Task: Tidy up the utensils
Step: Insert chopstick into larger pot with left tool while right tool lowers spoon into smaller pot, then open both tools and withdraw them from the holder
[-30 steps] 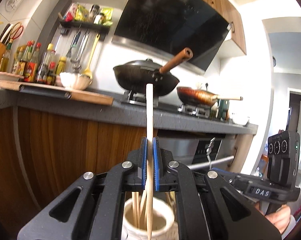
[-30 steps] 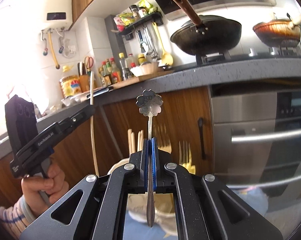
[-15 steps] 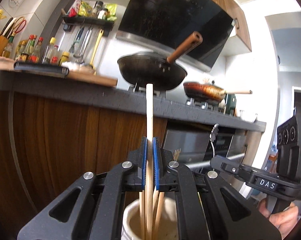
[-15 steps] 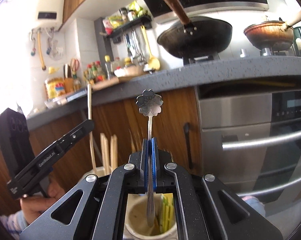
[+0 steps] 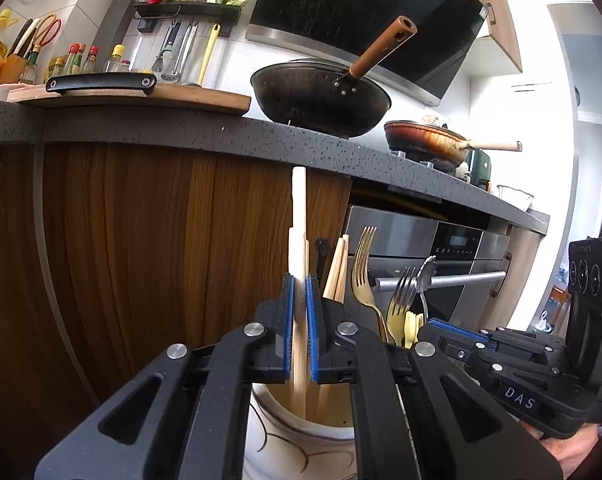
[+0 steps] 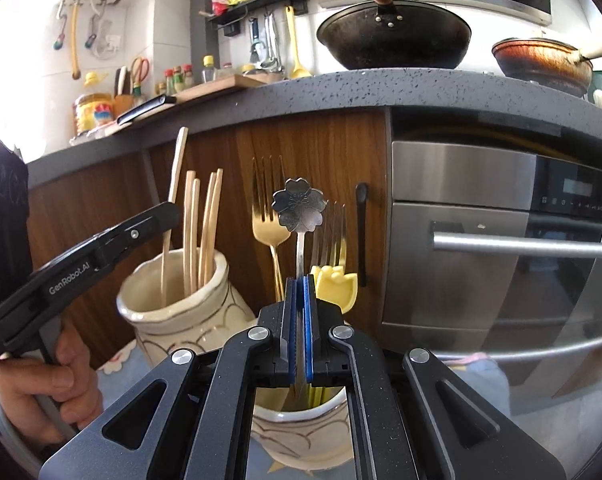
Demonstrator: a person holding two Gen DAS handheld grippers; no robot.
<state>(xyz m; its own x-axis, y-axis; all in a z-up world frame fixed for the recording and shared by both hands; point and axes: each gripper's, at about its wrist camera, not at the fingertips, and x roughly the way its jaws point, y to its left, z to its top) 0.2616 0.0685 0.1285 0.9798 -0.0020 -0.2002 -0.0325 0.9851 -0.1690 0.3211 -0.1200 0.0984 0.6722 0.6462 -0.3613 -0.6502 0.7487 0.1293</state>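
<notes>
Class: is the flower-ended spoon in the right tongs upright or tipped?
Upright: the spoon stands vertical, flower end up, above the cream jar.

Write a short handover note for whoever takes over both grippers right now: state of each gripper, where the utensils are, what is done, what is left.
Left gripper: shut on a chopstick, upright, its lower end inside the chopstick jar.
Right gripper: shut on the flower-ended spoon, upright over the fork jar.
Done: other chopsticks stand in the first jar; forks stand in the second.
Left: release both, each into its own jar.
</notes>
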